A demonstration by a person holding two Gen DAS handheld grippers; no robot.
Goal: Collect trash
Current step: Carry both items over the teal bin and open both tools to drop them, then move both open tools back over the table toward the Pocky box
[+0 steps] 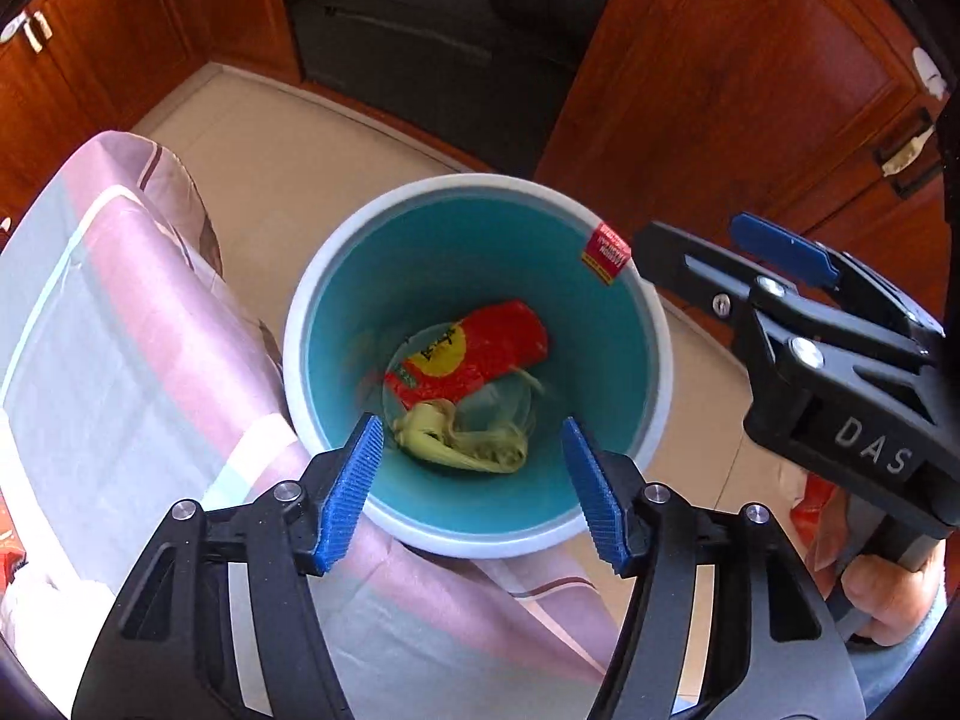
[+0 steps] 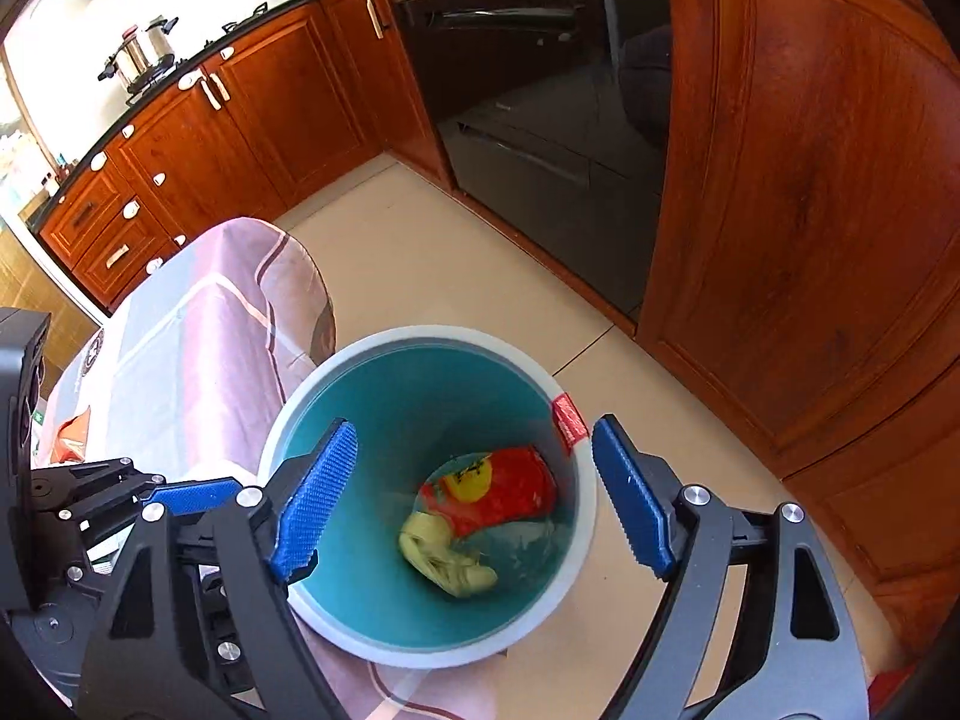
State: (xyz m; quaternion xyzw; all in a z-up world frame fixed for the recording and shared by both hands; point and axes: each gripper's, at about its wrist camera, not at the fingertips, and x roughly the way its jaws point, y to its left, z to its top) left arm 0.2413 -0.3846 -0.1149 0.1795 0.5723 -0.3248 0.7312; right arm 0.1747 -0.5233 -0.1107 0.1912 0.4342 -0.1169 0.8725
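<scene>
we hold the left tool (image 1: 472, 443) and the right tool (image 2: 474, 495) over the bin (image 1: 659, 360), both with jaws wide and nothing between them. down in the bin lie a yellow-green wad (image 1: 462, 443) and a red wrapper (image 1: 474, 357). beyond stand a cloth-covered counter (image 1: 120, 324), then the tiled floor (image 2: 420, 264) and an oven (image 2: 540, 120).
</scene>
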